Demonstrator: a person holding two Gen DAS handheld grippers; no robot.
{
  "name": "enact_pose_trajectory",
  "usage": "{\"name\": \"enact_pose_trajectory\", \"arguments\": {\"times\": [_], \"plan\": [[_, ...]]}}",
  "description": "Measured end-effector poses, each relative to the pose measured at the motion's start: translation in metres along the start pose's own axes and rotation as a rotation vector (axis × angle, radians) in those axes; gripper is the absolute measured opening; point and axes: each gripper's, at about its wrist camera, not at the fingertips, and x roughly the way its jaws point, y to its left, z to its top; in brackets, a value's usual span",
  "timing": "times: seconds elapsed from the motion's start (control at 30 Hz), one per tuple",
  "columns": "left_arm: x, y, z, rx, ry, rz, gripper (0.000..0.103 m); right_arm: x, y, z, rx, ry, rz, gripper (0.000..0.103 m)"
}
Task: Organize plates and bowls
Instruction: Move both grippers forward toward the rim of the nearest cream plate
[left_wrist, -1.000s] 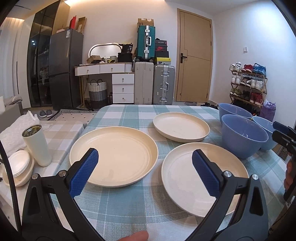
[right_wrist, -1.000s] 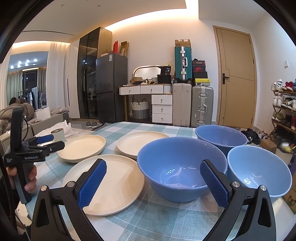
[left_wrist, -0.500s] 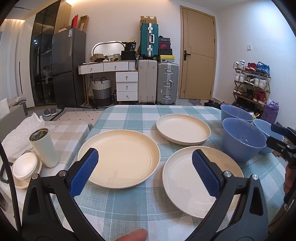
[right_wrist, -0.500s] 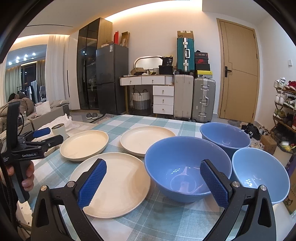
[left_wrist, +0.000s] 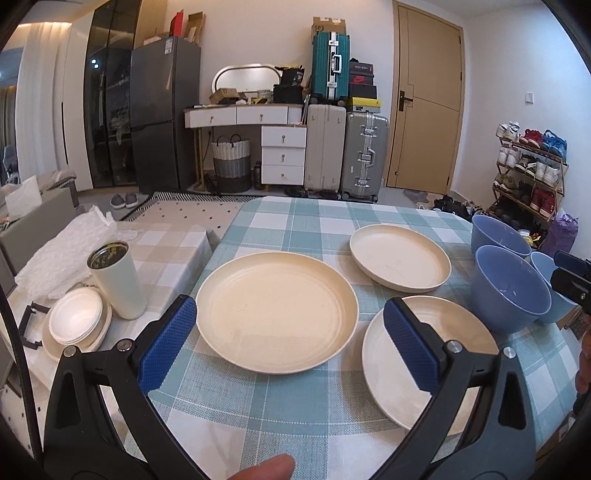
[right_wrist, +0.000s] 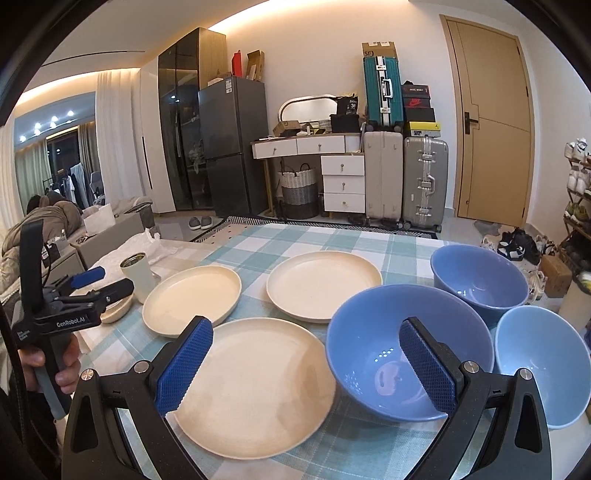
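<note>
Three cream plates lie on the checked tablecloth: a large one (left_wrist: 277, 310) straight ahead of my left gripper (left_wrist: 289, 306), one farther back (left_wrist: 400, 256), and a near one (left_wrist: 454, 354) partly behind the right finger. Three blue bowls stand at the right: a near one (right_wrist: 362, 354), a far one (right_wrist: 480, 280) and a lighter one (right_wrist: 543, 365). My right gripper (right_wrist: 306, 325) hovers over the near plate (right_wrist: 255, 384) and near bowl. Both grippers are open and hold nothing. A hand holds the left gripper (right_wrist: 88, 284) at the table's left edge.
A white tumbler (left_wrist: 116, 284) and a stack of small white dishes (left_wrist: 77, 325) sit on a lower beige-checked surface to the left, beside bubble wrap (left_wrist: 62, 251). Suitcases (left_wrist: 364, 155), a drawer unit, a door and a shoe rack (left_wrist: 528, 170) stand beyond the table.
Both grippers have drifted a little left and back, so the plates and bowls sit further right in each view. Nothing on the table has moved, and both stay open.
</note>
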Motion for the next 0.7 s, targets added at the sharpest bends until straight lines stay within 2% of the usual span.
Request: {"name": "enact_pose_trajectory", "arguments": {"times": [0.17,0.5,0.7], "plan": [[0.007,0.006,0.005,0.003,0.029,0.044,0.101,0.004,0.010,0.016,0.000,0.011,0.033,0.103],[0.024,0.017,0.011,-0.032,0.070,0.050,0.101,0.019,0.028,0.042,-0.006,0.048,0.062,0.103],[0.033,0.034,0.020,-0.087,0.088,0.014,0.101,0.039,0.039,0.051,-0.019,0.084,0.071,0.103]]}}
